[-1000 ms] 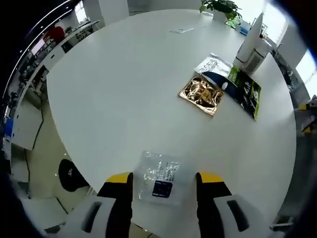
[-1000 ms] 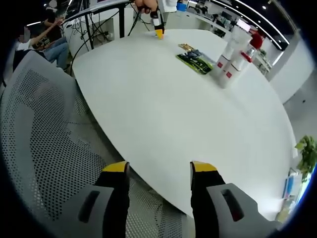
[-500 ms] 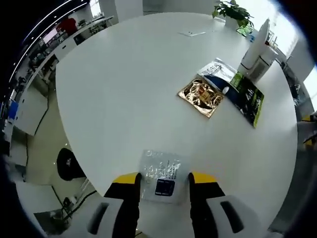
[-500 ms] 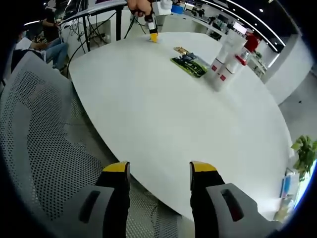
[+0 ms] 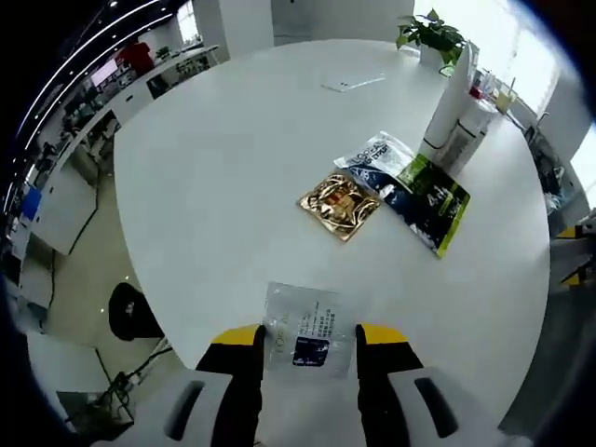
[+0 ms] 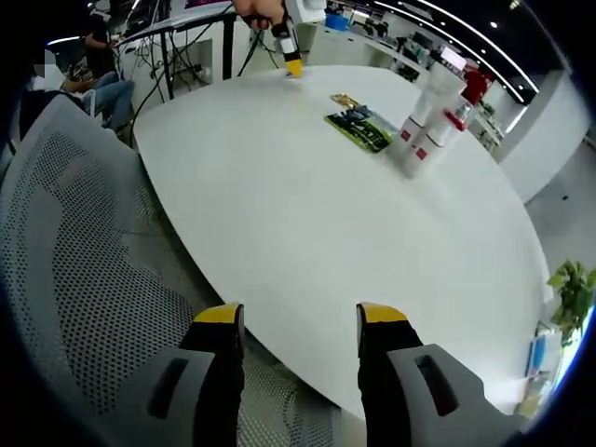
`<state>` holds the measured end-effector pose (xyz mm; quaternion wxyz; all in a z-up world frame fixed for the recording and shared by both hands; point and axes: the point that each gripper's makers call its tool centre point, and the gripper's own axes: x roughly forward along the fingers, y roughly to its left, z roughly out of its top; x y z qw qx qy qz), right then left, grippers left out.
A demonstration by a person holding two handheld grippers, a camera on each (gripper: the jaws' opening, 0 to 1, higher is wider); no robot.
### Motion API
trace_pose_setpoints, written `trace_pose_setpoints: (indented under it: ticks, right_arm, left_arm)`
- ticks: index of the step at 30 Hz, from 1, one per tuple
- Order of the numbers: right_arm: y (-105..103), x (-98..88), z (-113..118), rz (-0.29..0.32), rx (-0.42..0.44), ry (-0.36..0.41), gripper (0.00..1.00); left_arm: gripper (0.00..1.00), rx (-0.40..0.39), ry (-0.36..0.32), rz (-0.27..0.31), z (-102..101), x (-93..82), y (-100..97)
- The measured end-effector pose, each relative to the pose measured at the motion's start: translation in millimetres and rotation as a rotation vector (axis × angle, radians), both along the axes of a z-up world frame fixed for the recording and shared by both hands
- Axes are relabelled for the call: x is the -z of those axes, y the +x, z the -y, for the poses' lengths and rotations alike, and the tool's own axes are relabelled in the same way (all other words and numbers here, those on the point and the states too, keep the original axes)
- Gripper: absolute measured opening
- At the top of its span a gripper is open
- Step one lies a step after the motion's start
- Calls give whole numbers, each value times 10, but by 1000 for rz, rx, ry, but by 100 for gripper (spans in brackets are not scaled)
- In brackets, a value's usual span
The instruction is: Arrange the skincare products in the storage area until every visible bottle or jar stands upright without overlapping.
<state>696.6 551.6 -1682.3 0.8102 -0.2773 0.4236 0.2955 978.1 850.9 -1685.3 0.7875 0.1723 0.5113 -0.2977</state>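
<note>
My left gripper [image 5: 309,337] holds a clear sachet with a dark label [image 5: 303,328] by its side edges, at the near rim of the round white table [image 5: 233,158]. Farther across lie a gold sachet [image 5: 340,200], a white-and-blue sachet [image 5: 374,154] and a green-and-dark sachet [image 5: 426,200], the last two overlapping. Behind them a tall white tube [image 5: 447,98] and a shorter white bottle [image 5: 470,135] stand upright. My right gripper [image 6: 300,321] hangs open over the table's edge with nothing in it, far from the red-labelled white bottles [image 6: 424,126] and the green sachet [image 6: 358,126].
A grey mesh chair [image 6: 65,261] stands at the left below my right gripper. A hand holds the left gripper [image 6: 291,51] at the table's far rim. A potted plant [image 5: 428,33] and a sheet of paper [image 5: 354,82] sit on the far side. Desks and seated people surround the table.
The left jaws came closer together around the clear sachet and stayed there. The left view has swung, so the far sachets and bottles sit more to the left. The right gripper is unchanged.
</note>
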Motion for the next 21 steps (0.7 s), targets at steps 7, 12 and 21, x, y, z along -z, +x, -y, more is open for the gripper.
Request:
trace_pose_setpoints:
  ticks: [7, 12, 21]
  right_arm:
    - [8, -53, -39, 22, -16, 18, 46]
    - [45, -193, -106, 81, -27, 73, 45]
    - [6, -266, -216, 83, -63, 137, 46]
  left_arm:
    - [40, -53, -64, 59, 138, -207, -268]
    - [40, -69, -104, 107, 277, -379, -485]
    - [40, -105, -161, 151, 591, -626, -910]
